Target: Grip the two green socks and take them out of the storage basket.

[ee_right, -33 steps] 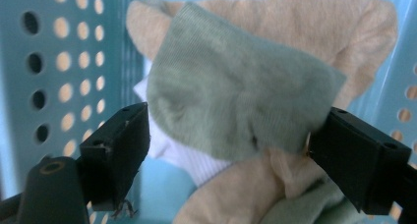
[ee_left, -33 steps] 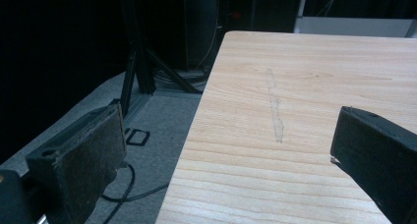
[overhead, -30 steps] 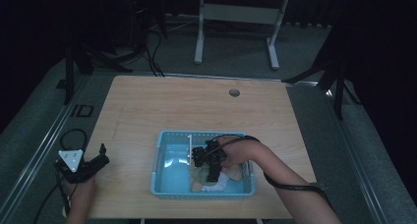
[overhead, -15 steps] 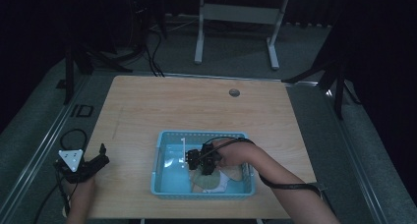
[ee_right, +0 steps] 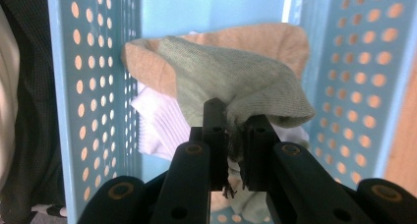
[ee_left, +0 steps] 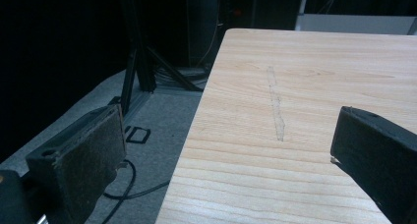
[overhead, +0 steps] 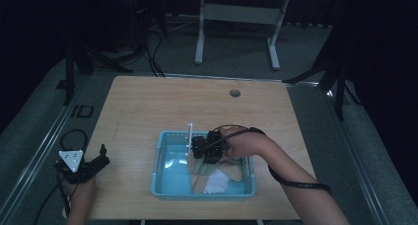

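Here the right gripper [ee_right: 235, 123] has just clamped on a green sock [ee_right: 231, 81] in the blue basket [overhead: 170, 190]; far left, the left gripper [overhead: 96, 163] stands apart.

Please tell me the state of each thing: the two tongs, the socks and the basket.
Right tongs: shut on green sock.
Green sock: pinched, partly lifted.
Tan sock: lying in basket.
White sock: lying in basket.
Blue basket: upright on table.
Left tongs: open, holding nothing.
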The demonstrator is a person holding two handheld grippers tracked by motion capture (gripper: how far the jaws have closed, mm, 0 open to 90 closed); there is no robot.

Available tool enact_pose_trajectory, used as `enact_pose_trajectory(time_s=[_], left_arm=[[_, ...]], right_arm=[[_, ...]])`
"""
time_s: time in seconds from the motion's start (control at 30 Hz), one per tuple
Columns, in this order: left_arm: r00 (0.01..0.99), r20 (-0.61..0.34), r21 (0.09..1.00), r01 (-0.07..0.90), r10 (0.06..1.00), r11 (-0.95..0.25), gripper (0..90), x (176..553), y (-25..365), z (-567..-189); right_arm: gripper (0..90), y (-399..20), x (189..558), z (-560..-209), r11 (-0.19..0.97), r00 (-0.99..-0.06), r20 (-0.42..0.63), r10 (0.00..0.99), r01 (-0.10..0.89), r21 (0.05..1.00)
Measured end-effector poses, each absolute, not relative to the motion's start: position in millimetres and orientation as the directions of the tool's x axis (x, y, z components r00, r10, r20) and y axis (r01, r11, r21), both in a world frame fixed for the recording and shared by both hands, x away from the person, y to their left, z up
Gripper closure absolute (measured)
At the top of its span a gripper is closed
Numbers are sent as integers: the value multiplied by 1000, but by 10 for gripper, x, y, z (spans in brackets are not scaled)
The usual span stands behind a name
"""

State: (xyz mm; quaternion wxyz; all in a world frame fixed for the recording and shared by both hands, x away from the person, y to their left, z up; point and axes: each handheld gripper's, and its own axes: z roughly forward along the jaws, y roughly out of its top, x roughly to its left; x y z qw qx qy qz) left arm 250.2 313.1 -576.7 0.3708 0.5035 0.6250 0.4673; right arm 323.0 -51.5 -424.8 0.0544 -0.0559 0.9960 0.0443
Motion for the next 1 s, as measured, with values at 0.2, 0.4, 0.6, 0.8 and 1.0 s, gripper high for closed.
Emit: enact_pose_trajectory(time_s=[0.2, 0.4, 0.6, 0.8, 1.0], left_arm=[[-218, 8, 958, 282, 976, 55, 4, 2499, 3131, -5767], [-215, 7, 957, 283, 976, 56, 4, 2499, 3131, -5766], [-217, 8, 956, 286, 976, 56, 4, 2503, 3132, -5766], [-216, 8, 956, 287, 976, 55, 4, 2507, 3130, -5766], [-216, 7, 957, 285, 976, 56, 4, 2507, 3130, -5767]], right_arm=[[833, -585, 3250, -4063, 988, -987, -142, -79, -96, 117], [833, -730, 3272, -3903, 987, -988, -145, -44, -66, 146], [834, -967, 3296, -3750, 983, -988, -154, 6, -22, 180], [833, -1243, 3328, -3656, 980, -985, -163, 60, 28, 197], [833, -1560, 3367, -3599, 973, -979, -160, 123, 87, 216]])
